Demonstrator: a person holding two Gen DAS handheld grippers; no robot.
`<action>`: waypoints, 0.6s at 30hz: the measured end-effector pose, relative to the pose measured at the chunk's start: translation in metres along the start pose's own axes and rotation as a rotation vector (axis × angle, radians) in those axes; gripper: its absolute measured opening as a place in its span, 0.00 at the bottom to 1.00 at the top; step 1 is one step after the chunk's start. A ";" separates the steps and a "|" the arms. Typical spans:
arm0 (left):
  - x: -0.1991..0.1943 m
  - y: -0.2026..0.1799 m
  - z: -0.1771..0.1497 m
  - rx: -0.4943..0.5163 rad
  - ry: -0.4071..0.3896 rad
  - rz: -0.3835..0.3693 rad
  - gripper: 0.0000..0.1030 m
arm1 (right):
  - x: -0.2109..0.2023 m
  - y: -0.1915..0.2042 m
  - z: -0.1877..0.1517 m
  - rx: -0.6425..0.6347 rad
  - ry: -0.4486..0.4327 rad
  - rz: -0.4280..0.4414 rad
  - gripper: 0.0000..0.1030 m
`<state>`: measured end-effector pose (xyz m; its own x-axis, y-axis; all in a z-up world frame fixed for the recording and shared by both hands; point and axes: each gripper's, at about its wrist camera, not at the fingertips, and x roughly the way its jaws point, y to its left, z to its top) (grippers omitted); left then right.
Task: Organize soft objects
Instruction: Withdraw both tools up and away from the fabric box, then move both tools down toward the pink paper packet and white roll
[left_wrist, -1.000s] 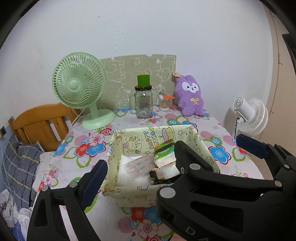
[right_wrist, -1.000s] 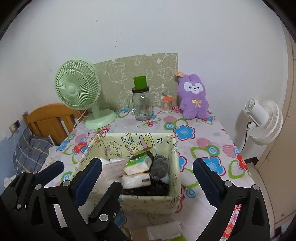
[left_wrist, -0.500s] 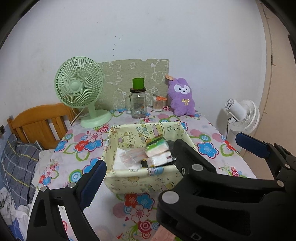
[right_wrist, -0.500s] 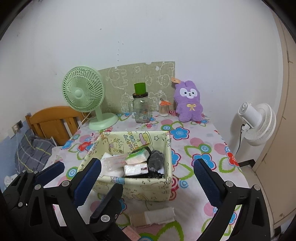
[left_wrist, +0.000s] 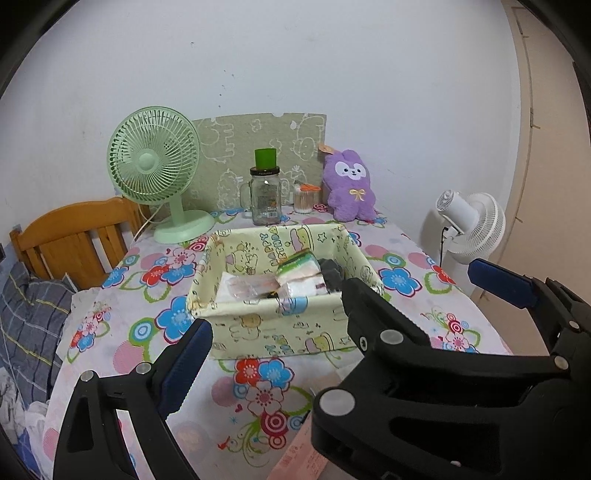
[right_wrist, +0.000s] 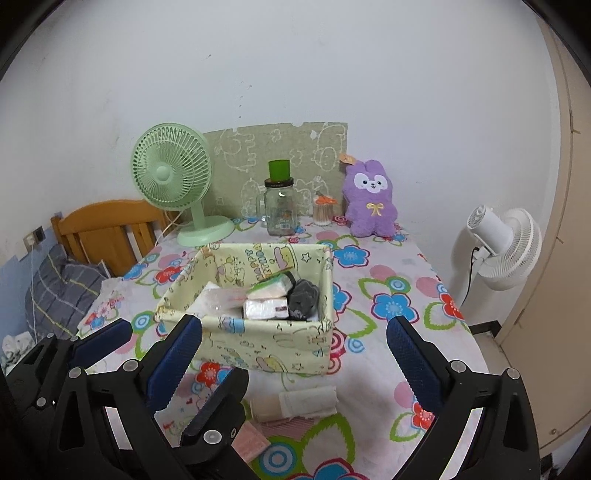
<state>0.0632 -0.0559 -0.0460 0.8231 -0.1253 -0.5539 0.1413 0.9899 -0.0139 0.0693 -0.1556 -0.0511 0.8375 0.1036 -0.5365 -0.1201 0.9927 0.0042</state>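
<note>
Right gripper (right_wrist: 291, 350) is hanging spread wide with nothing between its blue pads, low over the near edge of the floral tablecloth (right_wrist: 402, 280). Left gripper (left_wrist: 338, 306) is also gaping, holding nothing, sitting just to the left of the right one; in the left wrist view the right gripper's black body is crossing in front and blocking the lower right of the table. Fabric storage box (right_wrist: 258, 343) with yellow cartoon print is standing just ahead of both grippers, mid-table. Inside it: white tissue packs (right_wrist: 266, 308), a green-topped tissue pack (right_wrist: 273, 286), a clear plastic packet (right_wrist: 221, 297) on the left and a dark grey soft item (right_wrist: 303, 295) against the right wall. Still lying outside the box, on the cloth between the box and the grippers: a rolled white and beige cloth (right_wrist: 295, 404), and a pink item (right_wrist: 253, 439) partly hidden by the left gripper's finger. Along the back by the wall: green desk fan (right_wrist: 173, 181) at left, glass jar (right_wrist: 279, 210) with a green cup (right_wrist: 279, 170) sitting on its lid, small container of cotton swabs (right_wrist: 323, 212), purple plush bunny (right_wrist: 371, 199) at right, leaning against a green printed board (right_wrist: 258, 155). Off the table: white floor fan (right_wrist: 506, 243) to the right, wooden headboard (right_wrist: 107, 229) and grey plaid bedding (right_wrist: 59, 291) to the left.
</note>
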 end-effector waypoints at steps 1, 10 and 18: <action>0.000 -0.001 -0.002 0.000 0.001 -0.001 0.94 | 0.000 0.000 -0.002 0.000 0.003 -0.001 0.99; 0.004 -0.002 -0.026 -0.001 0.027 -0.008 0.94 | 0.003 -0.001 -0.026 0.002 0.031 0.008 0.98; 0.016 -0.002 -0.047 -0.006 0.041 -0.031 0.94 | 0.011 -0.002 -0.050 -0.004 0.051 0.013 0.98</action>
<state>0.0498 -0.0563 -0.0941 0.7951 -0.1532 -0.5869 0.1630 0.9859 -0.0365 0.0526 -0.1590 -0.0992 0.8076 0.1135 -0.5788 -0.1332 0.9911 0.0085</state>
